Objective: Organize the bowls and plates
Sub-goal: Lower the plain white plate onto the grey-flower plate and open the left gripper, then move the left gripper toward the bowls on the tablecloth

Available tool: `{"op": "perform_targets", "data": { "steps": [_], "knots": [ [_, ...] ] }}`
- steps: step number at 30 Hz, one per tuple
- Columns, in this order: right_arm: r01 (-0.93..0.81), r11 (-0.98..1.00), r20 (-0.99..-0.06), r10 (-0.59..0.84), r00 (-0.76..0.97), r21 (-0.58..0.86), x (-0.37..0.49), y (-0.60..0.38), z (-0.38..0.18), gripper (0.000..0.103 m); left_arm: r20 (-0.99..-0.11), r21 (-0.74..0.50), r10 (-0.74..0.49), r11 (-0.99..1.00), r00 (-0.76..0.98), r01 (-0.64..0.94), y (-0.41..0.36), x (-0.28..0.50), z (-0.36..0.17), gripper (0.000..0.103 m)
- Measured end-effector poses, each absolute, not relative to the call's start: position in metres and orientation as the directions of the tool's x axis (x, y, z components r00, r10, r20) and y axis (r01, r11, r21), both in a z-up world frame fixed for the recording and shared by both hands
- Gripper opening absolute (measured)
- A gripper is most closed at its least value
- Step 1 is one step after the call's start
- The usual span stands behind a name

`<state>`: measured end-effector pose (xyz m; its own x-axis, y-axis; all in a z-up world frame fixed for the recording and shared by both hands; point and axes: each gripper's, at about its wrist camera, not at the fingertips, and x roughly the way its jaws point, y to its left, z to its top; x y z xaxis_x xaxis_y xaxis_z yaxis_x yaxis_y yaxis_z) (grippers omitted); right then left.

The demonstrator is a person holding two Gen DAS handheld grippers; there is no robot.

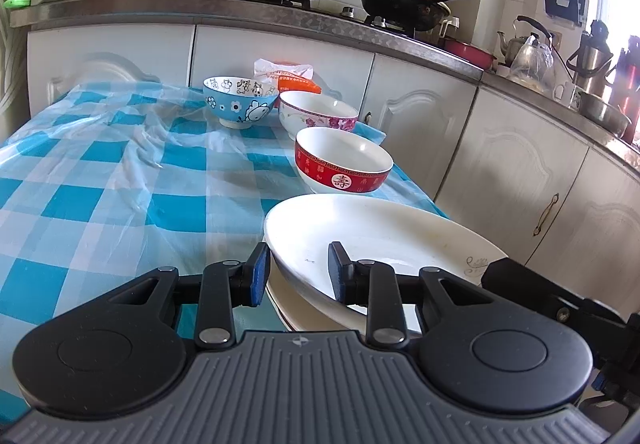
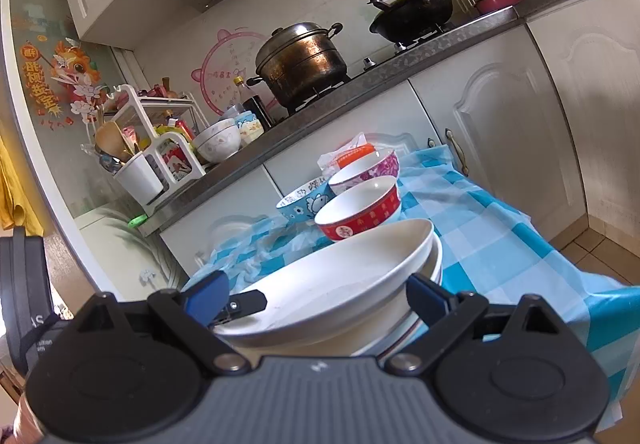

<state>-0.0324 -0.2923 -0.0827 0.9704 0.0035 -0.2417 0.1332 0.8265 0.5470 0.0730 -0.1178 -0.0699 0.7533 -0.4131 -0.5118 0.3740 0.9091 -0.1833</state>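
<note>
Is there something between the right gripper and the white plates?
Nothing visible. The right gripper is open just before the top plate, which lies tilted on the plate below. The left gripper already holds the top plate's rim.

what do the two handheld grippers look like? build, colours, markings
Both match. The left gripper and right gripper each have a grey ribbed body with a small star-like mark at its front edge, two round black housings, black linkage arms with silver pivot pins, and blue pads on the fingers. No cables or sleeves are visible.
</note>
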Motion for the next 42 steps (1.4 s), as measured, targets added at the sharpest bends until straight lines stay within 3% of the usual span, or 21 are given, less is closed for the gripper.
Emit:
{"op": "perform_targets", "data": {
  "steps": [10, 14, 22, 24, 30, 42],
  "knots": [
    [0.159, 0.814, -0.248, -0.02, 0.969, 0.559, -0.032, -0.295, -0.084, 0.1, -0.533, -0.206, -0.416, 0.909, 0.737, 0.363, -0.113, 0.077, -0.072, 0.035],
    [0.166, 0.818, -0.244, -0.033, 0.969, 0.55, -0.033, -0.294, -0.081, 0.1, -0.548, -0.215, -0.406, 0.913, 0.731, 0.346, -0.11, 0.079, -0.071, 0.055],
    [0.207, 0.812, -0.245, -0.081, 0.966, 0.545, -0.033, -0.292, -0.074, 0.102, -0.569, -0.204, -0.368, 0.929, 0.735, 0.308, -0.092, 0.08, -0.067, 0.072],
    [0.214, 0.813, -0.253, -0.085, 0.964, 0.541, -0.031, -0.289, -0.072, 0.102, -0.57, -0.21, -0.37, 0.929, 0.733, 0.305, -0.086, 0.079, -0.067, 0.084],
    [0.226, 0.832, -0.283, -0.087, 0.955, 0.506, -0.028, -0.276, -0.068, 0.102, -0.585, -0.171, -0.325, 0.945, 0.743, 0.279, -0.071, 0.072, -0.064, 0.097],
    [0.231, 0.884, -0.335, -0.091, 0.938, 0.407, -0.027, -0.241, -0.06, 0.102, -0.599, -0.086, -0.194, 0.98, 0.777, 0.178, -0.036, 0.059, -0.058, 0.1]
  ]
}}
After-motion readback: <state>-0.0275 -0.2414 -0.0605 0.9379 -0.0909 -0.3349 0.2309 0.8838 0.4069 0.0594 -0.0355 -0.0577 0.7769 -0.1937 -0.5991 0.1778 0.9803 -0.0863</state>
